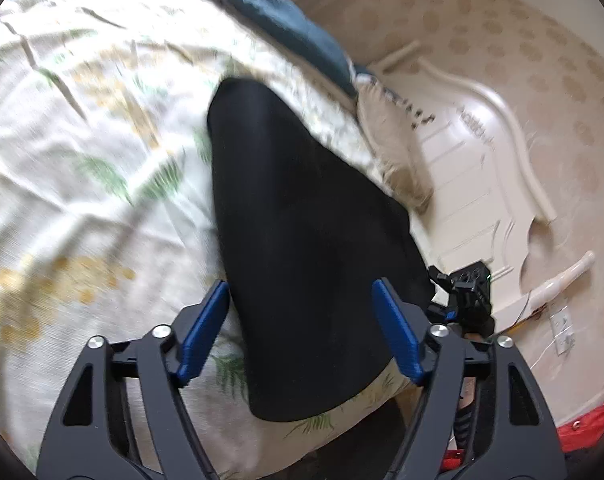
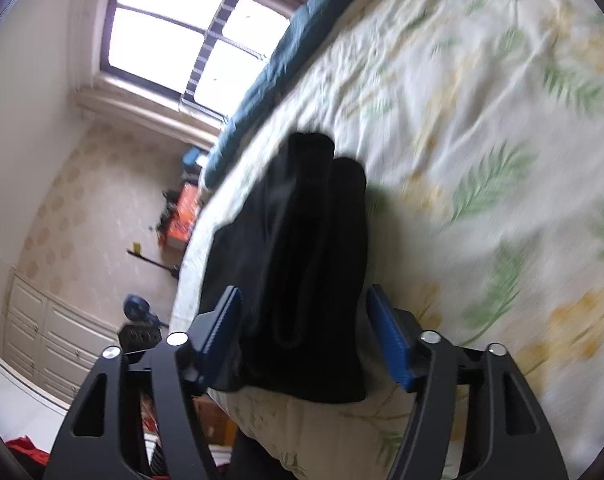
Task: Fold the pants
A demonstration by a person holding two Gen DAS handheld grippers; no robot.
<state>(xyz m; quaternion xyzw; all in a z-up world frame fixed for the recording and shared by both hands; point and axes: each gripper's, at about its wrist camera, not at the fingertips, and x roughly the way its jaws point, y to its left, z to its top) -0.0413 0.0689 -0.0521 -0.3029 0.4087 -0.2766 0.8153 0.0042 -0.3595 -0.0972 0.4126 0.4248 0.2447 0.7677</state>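
Observation:
Black pants [image 1: 302, 240] lie lengthwise on a bed with a leaf-print sheet [image 1: 81, 160], near its edge. In the left wrist view my left gripper [image 1: 302, 332] is open, its blue pads either side of the pants' near end and above it. The right gripper [image 1: 466, 296] shows at the pants' right edge. In the right wrist view the pants [image 2: 302, 260] show two legs side by side, folds visible. My right gripper [image 2: 306, 336] is open, its pads straddling the near end of the pants at the bed's edge.
A teal blanket [image 1: 285, 20] lies along the far side of the bed. A beige pillow [image 1: 394, 148] and cream headboard [image 1: 502, 140] stand at the right. In the right wrist view a window [image 2: 181, 32], white drawers [image 2: 53, 332] and an orange box [image 2: 185, 216] are beyond the bed edge.

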